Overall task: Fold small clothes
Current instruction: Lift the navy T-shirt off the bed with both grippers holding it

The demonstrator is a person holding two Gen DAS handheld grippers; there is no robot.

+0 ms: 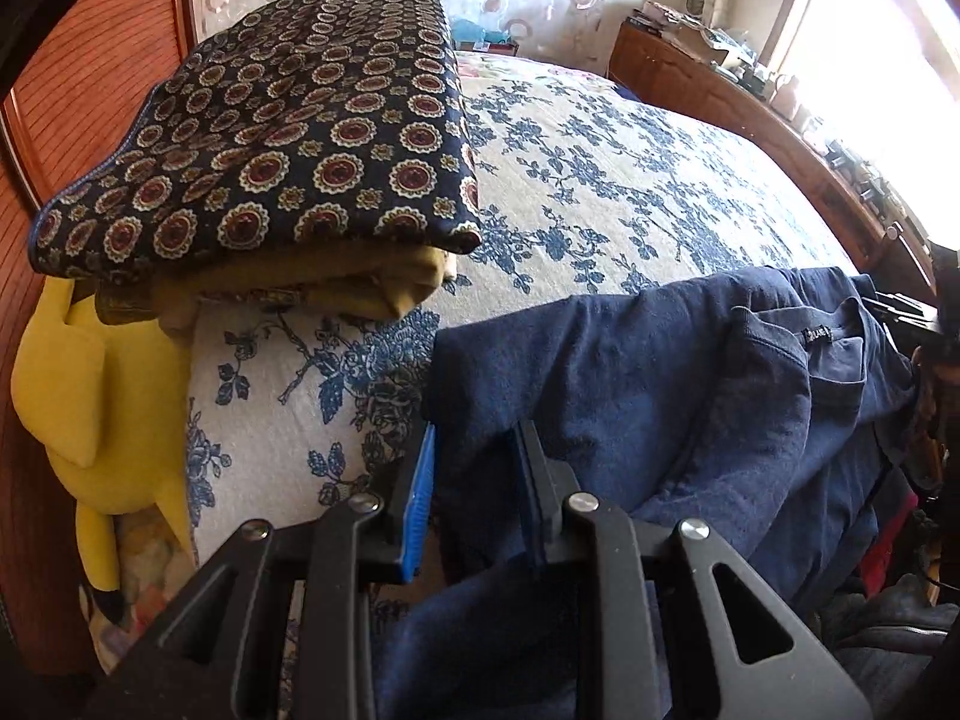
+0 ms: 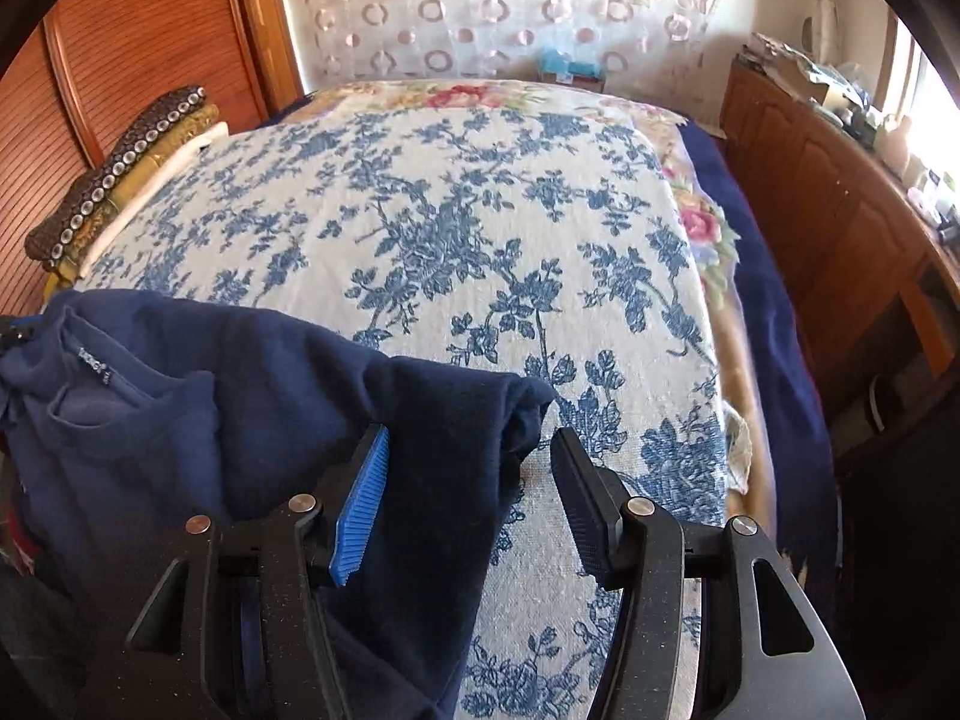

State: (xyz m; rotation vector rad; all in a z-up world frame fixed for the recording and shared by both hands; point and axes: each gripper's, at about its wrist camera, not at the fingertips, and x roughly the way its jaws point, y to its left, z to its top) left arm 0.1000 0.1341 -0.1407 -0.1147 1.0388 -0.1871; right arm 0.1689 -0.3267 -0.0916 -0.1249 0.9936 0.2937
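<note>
A navy blue shirt (image 1: pixel 660 390) lies crumpled on the near end of the bed, its collar label showing. My left gripper (image 1: pixel 477 438) is shut on a fold of it, with cloth filling the narrow gap between the blue pad (image 1: pixel 420 492) and the dark one. In the right wrist view the same navy shirt (image 2: pixel 240 408) hangs over the bed's near left part. My right gripper (image 2: pixel 471 438) stands open around a dark bunched sleeve end. The cloth rests against the blue left pad (image 2: pixel 360 504), and the right pad is clear of it.
The bed wears a white cover with blue flowers (image 2: pixel 480 210). A stack of folded clothes (image 1: pixel 288 138) topped by a dark medallion print sits at its left edge, with a yellow plush toy (image 1: pixel 90 390) below. A wooden cabinet (image 2: pixel 840 228) runs along the right, and a wardrobe (image 2: pixel 120 60) stands left.
</note>
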